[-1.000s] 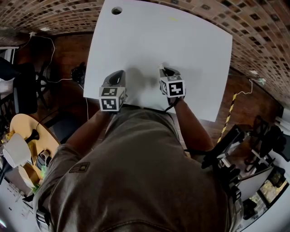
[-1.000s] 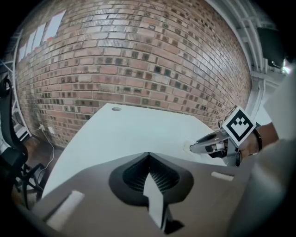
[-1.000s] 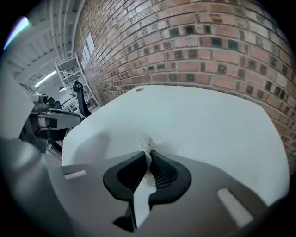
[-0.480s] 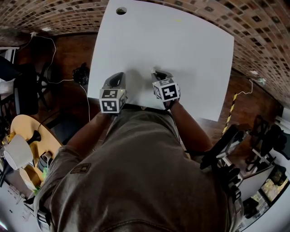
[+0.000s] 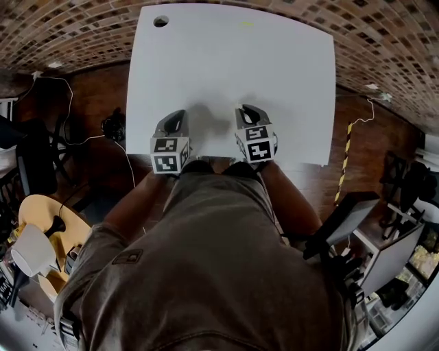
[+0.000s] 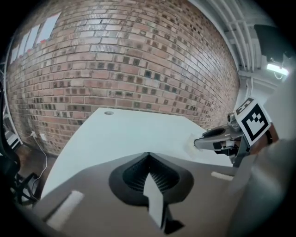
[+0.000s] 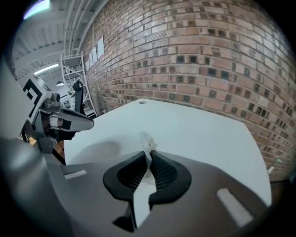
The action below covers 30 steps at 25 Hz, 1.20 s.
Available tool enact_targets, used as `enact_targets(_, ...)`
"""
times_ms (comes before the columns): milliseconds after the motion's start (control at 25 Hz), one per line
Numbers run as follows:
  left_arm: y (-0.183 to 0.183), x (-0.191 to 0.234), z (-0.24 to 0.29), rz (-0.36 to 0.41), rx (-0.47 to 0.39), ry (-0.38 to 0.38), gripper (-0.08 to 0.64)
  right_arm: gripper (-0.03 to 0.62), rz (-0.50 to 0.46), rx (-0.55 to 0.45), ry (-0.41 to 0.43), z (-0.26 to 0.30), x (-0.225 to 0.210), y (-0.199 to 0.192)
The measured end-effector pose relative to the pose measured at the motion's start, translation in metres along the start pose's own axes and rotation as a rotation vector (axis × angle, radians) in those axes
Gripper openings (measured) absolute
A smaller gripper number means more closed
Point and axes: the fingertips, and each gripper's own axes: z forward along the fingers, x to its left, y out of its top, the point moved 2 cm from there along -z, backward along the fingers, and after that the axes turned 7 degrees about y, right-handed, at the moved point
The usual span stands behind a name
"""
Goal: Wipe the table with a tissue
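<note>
Right gripper (image 7: 149,156) pinches the tissue (image 7: 147,141): jaws nearly together, w/ a small crumpled white tuft sticking out past the tips, over the white table (image 5: 274,68). Can't tell if the tuft touches the top. Left gripper (image 6: 148,156) has its jaws pressed together, nothing btwn them. Head view: both grippers sit side by side near the table's 6 o'clock edge, left at approx 7 o'clock, right at 6; tissue can't be made out there. Round hole (image 5: 160,21) in the 11 o'clock corner; faint yellow mark (image 5: 245,25) near the 12 o'clock edge. Brick wall (image 6: 138,55) beyond.
</note>
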Motion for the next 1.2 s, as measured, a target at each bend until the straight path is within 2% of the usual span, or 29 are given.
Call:
enact_targets(160,0.006,-0.022,-0.012,0.034,-0.044,0.000,0.002,0.038,-0.069,-0.091,-0.065,-0.032,-0.008,0.009)
enact_targets(360,0.008,-0.056,-0.036,0.074,-0.115,0.021,0.002,0.038,-0.110,-0.181,-0.084,-0.077,-0.013,0.004)
enact_targets(480,0.008,-0.079,-0.053,0.094,-0.160,0.036,0.002,0.038,-0.101,-0.228,-0.082,-0.108,-0.017,-0.007)
enact_targets(680,0.004,-0.110,-0.090,0.085,-0.217,0.071,0.002,0.038,-0.068,-0.279,-0.065,-0.152,-0.019,-0.034)
enact_targets(960,-0.017,-0.160,-0.134,0.071,-0.249,0.101,0.002,0.038,-0.028,-0.311,-0.026,-0.206,-0.023,-0.082)
enact_targets(1200,-0.025,-0.180,-0.149,0.080,-0.272,0.065,0.002,0.038,0.008,-0.332,-0.042,-0.239,-0.025,-0.105)
